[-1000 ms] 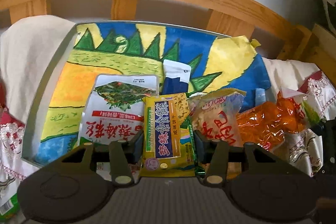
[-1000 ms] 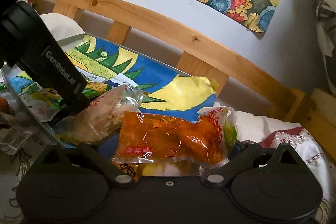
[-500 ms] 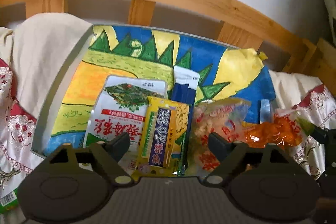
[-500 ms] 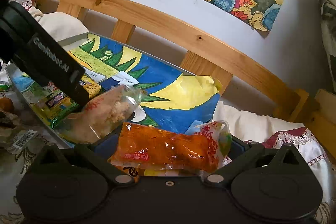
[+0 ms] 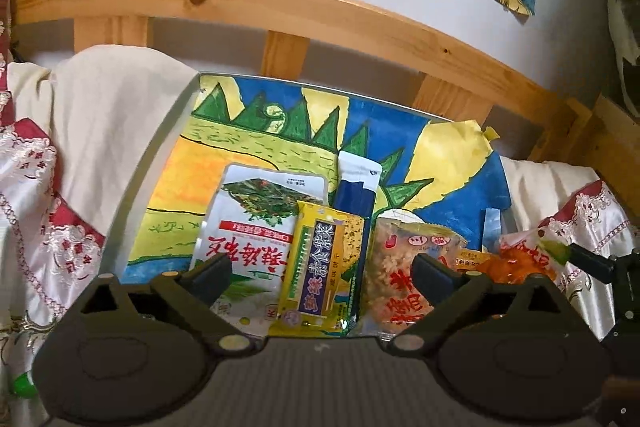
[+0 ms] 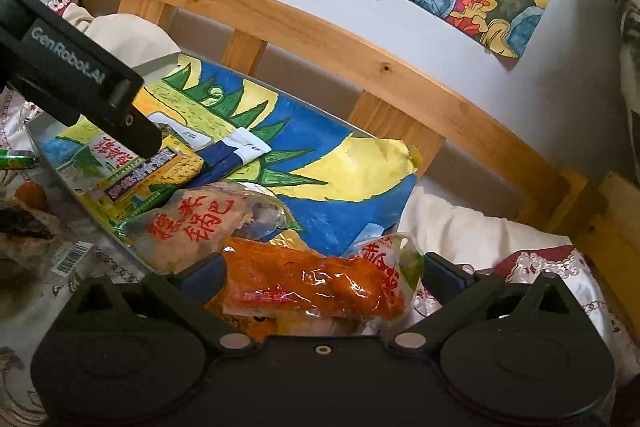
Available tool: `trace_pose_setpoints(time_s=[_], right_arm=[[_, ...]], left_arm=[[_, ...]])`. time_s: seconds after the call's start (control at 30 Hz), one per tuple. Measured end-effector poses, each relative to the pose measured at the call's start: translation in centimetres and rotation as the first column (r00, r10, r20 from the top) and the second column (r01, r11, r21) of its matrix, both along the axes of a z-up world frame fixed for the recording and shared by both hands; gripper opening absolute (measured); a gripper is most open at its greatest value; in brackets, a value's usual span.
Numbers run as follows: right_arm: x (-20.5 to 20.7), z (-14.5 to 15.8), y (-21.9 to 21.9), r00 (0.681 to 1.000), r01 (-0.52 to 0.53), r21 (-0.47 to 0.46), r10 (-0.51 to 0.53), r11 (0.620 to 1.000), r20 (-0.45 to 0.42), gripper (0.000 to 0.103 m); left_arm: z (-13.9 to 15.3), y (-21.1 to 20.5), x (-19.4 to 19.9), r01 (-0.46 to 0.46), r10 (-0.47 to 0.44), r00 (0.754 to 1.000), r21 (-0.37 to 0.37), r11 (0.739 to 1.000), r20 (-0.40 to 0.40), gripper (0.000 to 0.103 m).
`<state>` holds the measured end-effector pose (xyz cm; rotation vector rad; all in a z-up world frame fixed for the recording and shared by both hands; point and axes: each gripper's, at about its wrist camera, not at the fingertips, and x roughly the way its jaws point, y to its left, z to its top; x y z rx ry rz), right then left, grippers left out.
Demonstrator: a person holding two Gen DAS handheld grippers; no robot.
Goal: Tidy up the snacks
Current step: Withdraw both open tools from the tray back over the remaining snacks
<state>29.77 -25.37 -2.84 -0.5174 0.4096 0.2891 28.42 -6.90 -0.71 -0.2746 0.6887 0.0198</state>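
Now the left gripper (image 5: 322, 273) has just been spreading its jaws and stands released above the yellow snack packet (image 5: 320, 267), which lies in the tray (image 5: 132, 195) between a white packet (image 5: 252, 223) and a clear rice-cracker bag (image 5: 404, 267). The right gripper (image 6: 320, 277) grasps the orange snack bag (image 6: 316, 287) at the tray's near right corner. Bare painted paper (image 5: 248, 135) fills the far half, bounded by a wooden rail (image 5: 280, 3).

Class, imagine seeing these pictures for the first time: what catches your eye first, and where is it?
A bright painted sheet of green spikes, yellow and blue lines the tray before the wooden rail. A row of snack packets lies along its near edge, the yellow packet in the middle and the orange packet at the right.
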Motion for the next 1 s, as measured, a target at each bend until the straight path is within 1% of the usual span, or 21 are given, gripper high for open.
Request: trace_pose_setpoints(time_s=[0.17,0.23,0.43,0.63,0.73,0.9,1.0], right_arm=[[-0.2,0.5,0.1,1.0,0.009,0.013,-0.009,1.0,-0.006,0.102],[-0.2,0.7,-0.1,1.0,0.018,0.031,-0.017,0.999,-0.009,0.102],[-0.1,1.2,-1.0,0.998,0.053,0.172,-0.047,0.984,-0.036,0.102],[-0.1,1.1,-2.4,0.994,0.1,0.325,-0.081,0.94,-0.072,0.102],[-0.9,1.7,-2.8,0.995,0.102,0.362,-0.092,0.927,-0.045,0.102],[-3.4,3.5,-2.8,0.995,0.076,0.376,-0.096,0.923,0.034,0.102],[-5.0,4.5,-2.7,0.994,0.063,0.388,-0.093,0.92,0.059,0.102]], left_arm=[[0.6,0.7,-0.7,-0.008,0.008,1.0,-0.003,1.0,0.007,0.101],[0.6,0.9,-1.1,-0.013,0.013,1.0,-0.002,1.0,0.006,0.102],[0.6,1.4,-2.0,-0.02,0.02,1.0,0.001,1.0,0.002,0.102],[0.7,2.2,-3.5,-0.028,0.028,1.0,-0.01,1.0,0.008,0.102],[1.0,2.7,-4.5,-0.032,0.032,0.999,-0.015,0.999,0.023,0.102],[2.0,3.2,-6.6,-0.044,0.047,0.995,-0.026,0.999,0.084,0.102],[2.7,3.2,-7.9,-0.045,0.047,0.993,-0.012,0.999,0.112,0.102]])
